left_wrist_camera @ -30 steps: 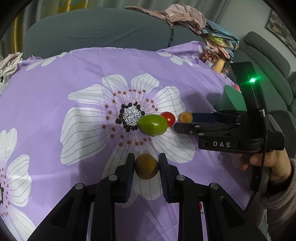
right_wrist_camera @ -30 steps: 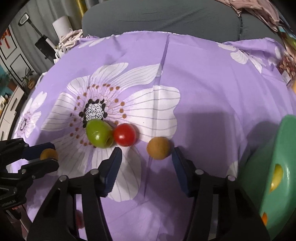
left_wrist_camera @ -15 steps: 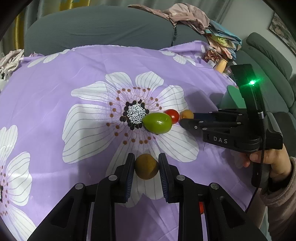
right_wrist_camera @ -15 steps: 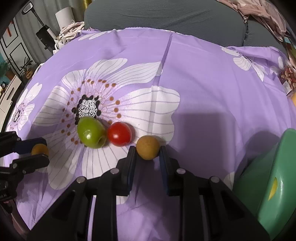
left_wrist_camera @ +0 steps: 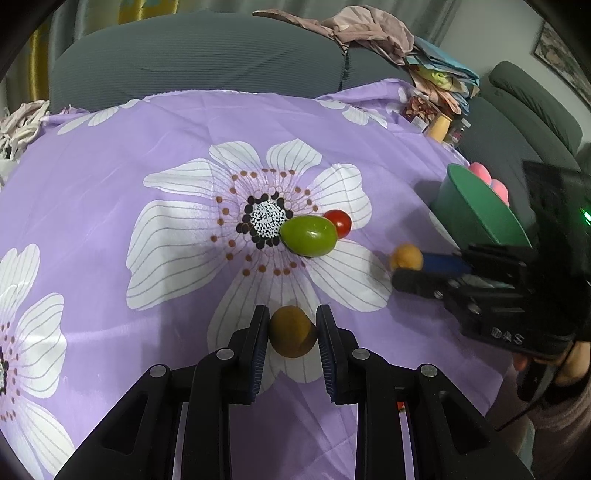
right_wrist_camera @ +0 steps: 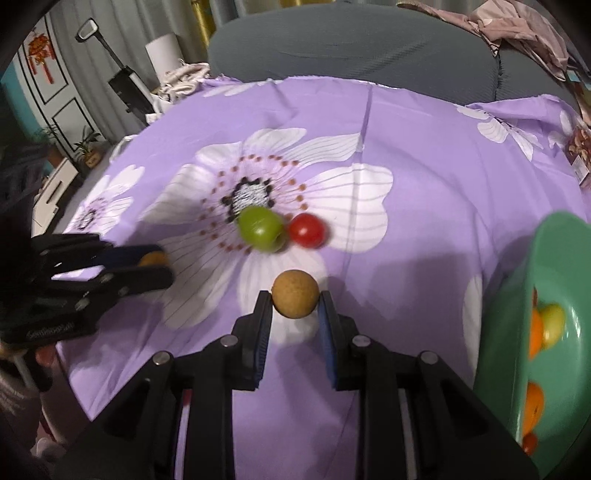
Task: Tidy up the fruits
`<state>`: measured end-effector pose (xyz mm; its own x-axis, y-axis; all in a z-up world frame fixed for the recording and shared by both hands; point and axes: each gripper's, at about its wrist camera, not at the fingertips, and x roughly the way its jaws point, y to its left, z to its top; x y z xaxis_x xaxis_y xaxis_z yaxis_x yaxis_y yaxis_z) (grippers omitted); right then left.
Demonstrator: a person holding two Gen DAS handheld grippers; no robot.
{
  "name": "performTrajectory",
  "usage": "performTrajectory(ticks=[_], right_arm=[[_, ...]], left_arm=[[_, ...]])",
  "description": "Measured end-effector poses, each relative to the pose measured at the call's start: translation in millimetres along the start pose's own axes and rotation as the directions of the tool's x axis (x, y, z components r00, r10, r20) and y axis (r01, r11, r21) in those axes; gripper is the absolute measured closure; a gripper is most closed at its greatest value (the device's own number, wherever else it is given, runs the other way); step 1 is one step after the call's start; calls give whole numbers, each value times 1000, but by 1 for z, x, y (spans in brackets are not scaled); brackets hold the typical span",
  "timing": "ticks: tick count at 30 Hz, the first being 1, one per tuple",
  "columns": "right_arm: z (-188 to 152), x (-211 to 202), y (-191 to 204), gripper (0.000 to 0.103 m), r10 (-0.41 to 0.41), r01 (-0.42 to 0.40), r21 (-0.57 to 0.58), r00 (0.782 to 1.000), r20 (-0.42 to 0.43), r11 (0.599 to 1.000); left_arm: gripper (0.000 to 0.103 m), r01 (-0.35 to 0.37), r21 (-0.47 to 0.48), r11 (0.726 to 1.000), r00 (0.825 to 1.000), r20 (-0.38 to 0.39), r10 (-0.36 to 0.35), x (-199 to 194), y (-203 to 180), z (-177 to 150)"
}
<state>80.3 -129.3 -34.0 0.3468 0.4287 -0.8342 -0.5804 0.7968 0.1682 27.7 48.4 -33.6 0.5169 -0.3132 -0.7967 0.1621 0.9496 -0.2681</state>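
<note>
My left gripper is shut on a brown kiwi-like fruit just above the purple flowered cloth. My right gripper is shut on a tan round fruit and holds it lifted off the cloth; it also shows in the left wrist view. A green fruit and a red tomato lie side by side on the cloth at the flower's centre. A green bowl at the right holds several orange and yellow fruits.
A grey sofa runs behind the table, with piled clothes on it. Snack packets and a bottle stand at the far right corner. Pink fruit shows over the bowl's rim.
My right gripper closed on the tan fruit, then lifted it away from the tomato toward the bowl side. My left gripper still holds the brown fruit.
</note>
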Motion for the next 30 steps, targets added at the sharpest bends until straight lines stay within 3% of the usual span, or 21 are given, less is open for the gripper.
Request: performTrajectory(ticks=[11, 19, 28, 30], right_arm=[[-40, -30, 9, 78, 49, -57, 69, 992, 117, 996], [-57, -35, 9, 77, 73, -84, 84, 989, 130, 993], [-61, -39, 5, 77, 91, -105, 86, 985, 146, 991], [-61, -38, 5, 77, 95, -107, 85, 985, 143, 991]], left_arm=[[77, -19, -8, 1000, 1000, 14, 19, -11, -9, -12], [77, -40, -12, 999, 999, 15, 41, -13, -15, -18], [77, -110, 86, 990, 994, -17, 112, 8, -25, -12], [68, -107, 104, 989, 993, -31, 111, 13, -29, -14]])
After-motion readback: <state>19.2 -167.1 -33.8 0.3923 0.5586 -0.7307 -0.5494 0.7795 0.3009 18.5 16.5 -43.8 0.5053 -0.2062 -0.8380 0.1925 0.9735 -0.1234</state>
